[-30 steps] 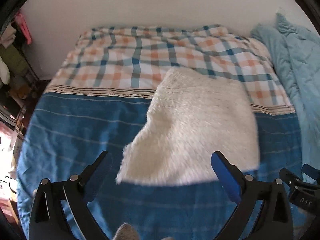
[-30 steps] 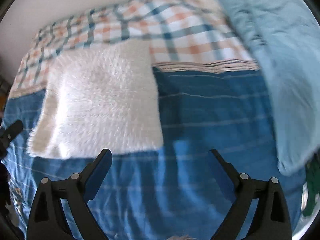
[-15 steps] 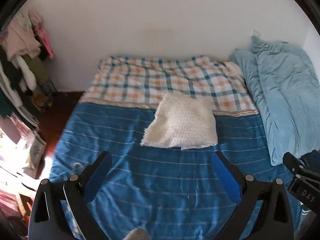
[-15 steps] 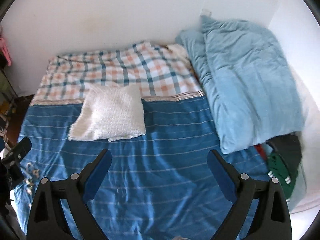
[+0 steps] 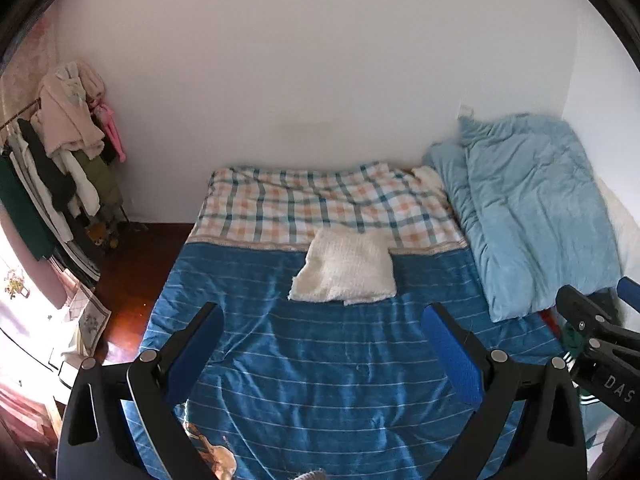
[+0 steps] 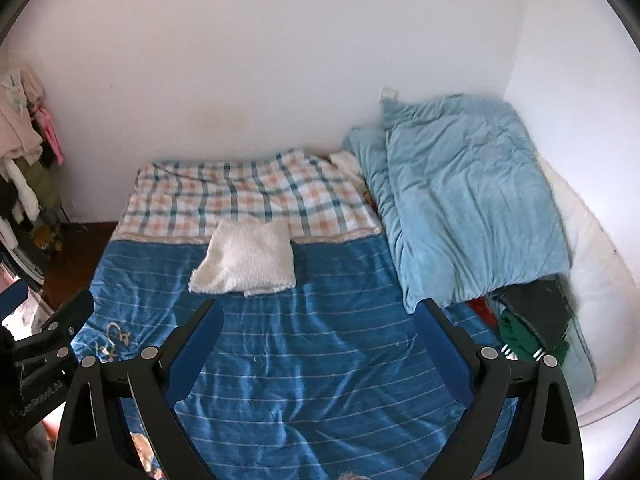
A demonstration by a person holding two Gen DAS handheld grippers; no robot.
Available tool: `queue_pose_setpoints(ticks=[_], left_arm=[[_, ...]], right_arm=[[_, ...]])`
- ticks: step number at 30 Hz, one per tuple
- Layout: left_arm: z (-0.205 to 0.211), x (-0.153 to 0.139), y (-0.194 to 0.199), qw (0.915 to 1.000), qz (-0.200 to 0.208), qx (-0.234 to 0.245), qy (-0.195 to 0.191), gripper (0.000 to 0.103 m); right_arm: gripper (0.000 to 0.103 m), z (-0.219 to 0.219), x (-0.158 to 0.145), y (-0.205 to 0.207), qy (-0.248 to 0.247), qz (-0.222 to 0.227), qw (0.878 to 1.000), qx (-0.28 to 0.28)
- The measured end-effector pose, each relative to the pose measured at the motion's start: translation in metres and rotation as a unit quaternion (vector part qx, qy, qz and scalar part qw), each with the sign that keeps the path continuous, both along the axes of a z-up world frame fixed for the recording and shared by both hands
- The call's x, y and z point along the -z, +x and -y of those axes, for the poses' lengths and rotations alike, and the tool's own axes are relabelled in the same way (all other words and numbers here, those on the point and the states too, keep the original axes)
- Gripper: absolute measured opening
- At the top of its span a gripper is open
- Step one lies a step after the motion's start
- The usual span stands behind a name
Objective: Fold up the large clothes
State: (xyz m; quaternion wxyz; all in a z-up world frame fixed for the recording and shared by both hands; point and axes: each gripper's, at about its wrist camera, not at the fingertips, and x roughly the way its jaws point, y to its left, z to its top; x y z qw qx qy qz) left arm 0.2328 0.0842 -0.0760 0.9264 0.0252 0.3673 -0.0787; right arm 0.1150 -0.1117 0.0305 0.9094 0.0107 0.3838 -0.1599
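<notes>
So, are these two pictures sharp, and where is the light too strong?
Left wrist view: mostly sharp, but the window area at the left edge is blown out white, and the clothes rack bends with the fisheye. Right wrist view: evenly lit, the folded white garment clear; the wall corner curves.

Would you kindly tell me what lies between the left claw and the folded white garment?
Only bare blue striped blanket, seen in the left wrist view.

- A blue striped blanket (image 5: 340, 360) covers the bed's near part.
- A plaid sheet (image 5: 320, 204) lies by the wall.
- A light-blue duvet (image 6: 472, 196) is heaped at right.
- Clothes hang on a rack (image 5: 60, 168).
</notes>
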Motion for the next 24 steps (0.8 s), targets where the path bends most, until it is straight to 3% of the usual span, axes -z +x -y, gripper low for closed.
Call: queue_pose_setpoints(ticks=[3,10,24], left_arm=[[-0.003,-0.013,-0.017,0.9999,0.007,-0.002,-0.008,0.102],[-0.001,-0.03,-0.043,0.9995,0.028,-0.012,-0.008,0.102],[0.002,-0.04,-0.065,0.999,0.043,-0.014,-0.004,0.102]], right_arm=[[0.098,0.0,-0.023,-0.025,0.001,0.016,1.0,0.001],[0.098,0.005,-0.045,-0.056,-0.003,0.03,1.0,0.005],[0.1,0.008,-0.051,-0.065,-0.009,0.048,0.999,-0.003]])
